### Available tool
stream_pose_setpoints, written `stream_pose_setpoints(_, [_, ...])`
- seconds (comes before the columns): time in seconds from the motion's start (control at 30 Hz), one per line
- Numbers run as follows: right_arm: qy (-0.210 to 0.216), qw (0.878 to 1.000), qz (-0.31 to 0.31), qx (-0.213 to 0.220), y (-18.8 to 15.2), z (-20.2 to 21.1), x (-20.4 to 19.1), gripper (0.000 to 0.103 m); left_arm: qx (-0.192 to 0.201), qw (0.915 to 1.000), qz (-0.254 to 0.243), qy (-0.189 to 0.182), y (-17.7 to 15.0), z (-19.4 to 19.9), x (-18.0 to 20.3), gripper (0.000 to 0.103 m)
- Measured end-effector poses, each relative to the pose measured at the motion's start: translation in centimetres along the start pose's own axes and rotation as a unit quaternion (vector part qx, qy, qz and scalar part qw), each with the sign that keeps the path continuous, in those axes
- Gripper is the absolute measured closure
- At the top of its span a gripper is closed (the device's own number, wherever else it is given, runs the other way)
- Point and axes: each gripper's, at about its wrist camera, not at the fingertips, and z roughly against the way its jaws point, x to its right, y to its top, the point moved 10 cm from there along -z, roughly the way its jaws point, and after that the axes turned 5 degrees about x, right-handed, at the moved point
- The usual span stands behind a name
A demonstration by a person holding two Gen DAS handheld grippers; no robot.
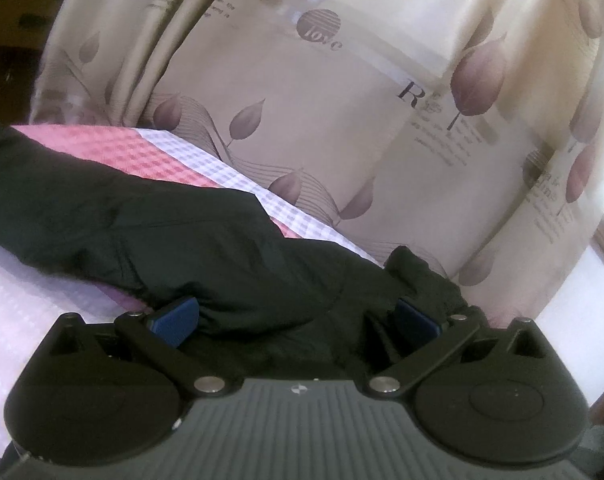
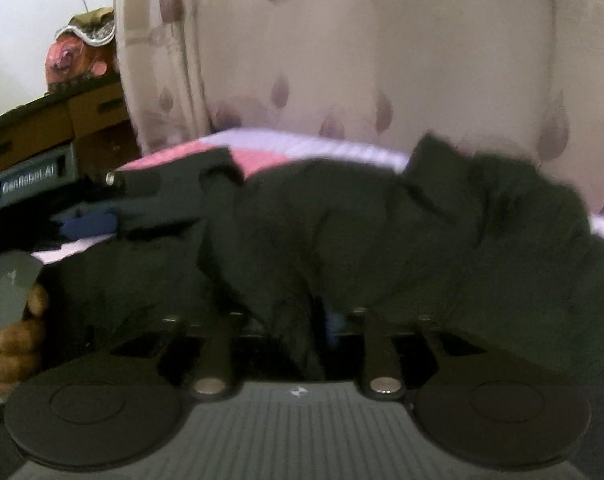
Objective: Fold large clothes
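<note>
A large black garment [image 1: 149, 228] lies across a pink and white checked bed cover [image 1: 133, 148]. My left gripper [image 1: 297, 320] is open, its blue pads [image 1: 173, 320] wide apart, with a bunch of the black fabric lying between them. In the right wrist view the black garment [image 2: 402, 232] fills the middle, lifted and blurred. My right gripper [image 2: 302, 328] is shut on a fold of it, the fingers close together and mostly hidden by cloth. The left gripper [image 2: 113, 208] shows at the left of the right wrist view, held by a hand [image 2: 21, 336].
A beige curtain with purple leaf prints [image 1: 342, 92] hangs right behind the bed. Cardboard boxes [image 2: 53, 128] and a pink round object [image 2: 77, 56] stand at the left. The bed cover [image 2: 285, 148] runs under the garment.
</note>
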Motion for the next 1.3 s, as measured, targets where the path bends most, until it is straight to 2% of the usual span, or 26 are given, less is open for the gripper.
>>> stream_pose_setpoints(0.03, [0.011,1.0,-0.001,-0.005,-0.2,0.1,-0.1,0.033,0.0,1.0,0.0,0.0,0.0,0.0,0.0,0.0])
stream_pose_setpoints(0.07, [0.018,1.0,0.004,-0.004,-0.5,0.0,-0.4,0.014,-0.001,1.0,0.001,0.0,0.0,0.0,0.0,0.0])
stream_pose_setpoints(0.1, [0.019,1.0,0.011,0.001,-0.5,0.3,-0.8,0.012,-0.001,1.0,0.001,0.0,0.0,0.0,0.0,0.0])
stream_pose_setpoints(0.17, [0.021,1.0,0.011,0.007,-0.2,0.7,-1.0,0.012,-0.002,1.0,0.002,0.0,0.0,0.1,0.0,0.0])
stream_pose_setpoints(0.33, [0.075,0.992,-0.084,0.049,2.0,2.6,-1.0,0.013,-0.006,1.0,0.006,-0.001,-0.1,0.0,-0.2,0.0])
stream_pose_setpoints(0.37, [0.083,0.99,-0.095,0.058,2.5,2.8,-0.9,0.015,-0.006,1.0,0.008,0.0,-0.1,0.0,-0.2,0.0])
stream_pose_setpoints(0.4, [0.083,0.99,-0.099,0.063,2.9,2.7,-0.9,0.021,-0.007,0.9999,0.009,0.0,-0.1,-0.1,-0.3,0.0])
stream_pose_setpoints(0.47, [0.059,0.993,-0.085,0.055,3.1,1.7,-0.6,0.058,-0.007,0.9998,0.016,0.001,-0.1,-0.1,-0.4,0.0])
stream_pose_setpoints(0.57, [0.028,0.998,-0.054,0.01,1.4,-1.3,-0.7,0.064,-0.006,0.9994,0.034,0.007,0.2,0.2,-1.1,0.001])
stream_pose_setpoints(0.63, [0.017,0.999,-0.028,-0.014,-0.1,-2.7,-1.3,0.064,-0.012,0.9987,0.047,0.015,0.7,1.0,-1.8,0.007])
stream_pose_setpoints(0.77, [0.003,0.999,0.021,-0.024,-0.3,-2.8,-2.2,0.055,0.004,0.9967,0.07,0.042,3.0,4.7,-4.7,0.006])
stream_pose_setpoints(0.9, [0.006,0.999,0.025,-0.024,-0.4,-2.7,-2.1,0.046,0.02,0.9912,0.103,0.081,6.2,8.6,-9.7,0.004])
stream_pose_setpoints(1.03, [0.003,0.999,0.03,-0.022,-0.4,-2.6,-2.2,0.022,0.039,0.9823,0.132,0.127,9.8,11.0,-15.9,0.005])
stream_pose_setpoints(1.07, [0.003,0.999,0.032,-0.022,-0.5,-2.6,-2.2,0.019,0.037,0.9783,0.143,0.146,10.5,11.2,-17.8,0.006])
stream_pose_setpoints(1.2, [0.004,0.999,0.031,-0.022,-0.5,-2.5,-2.2,0.019,0.027,0.9641,0.178,0.195,12.0,10.9,-23.8,0.011])
stream_pose_setpoints(1.3, [0.004,0.999,0.03,-0.021,-0.5,-2.5,-2.2,0.019,0.004,0.9531,0.223,0.204,11.8,9.8,-27.2,0.012])
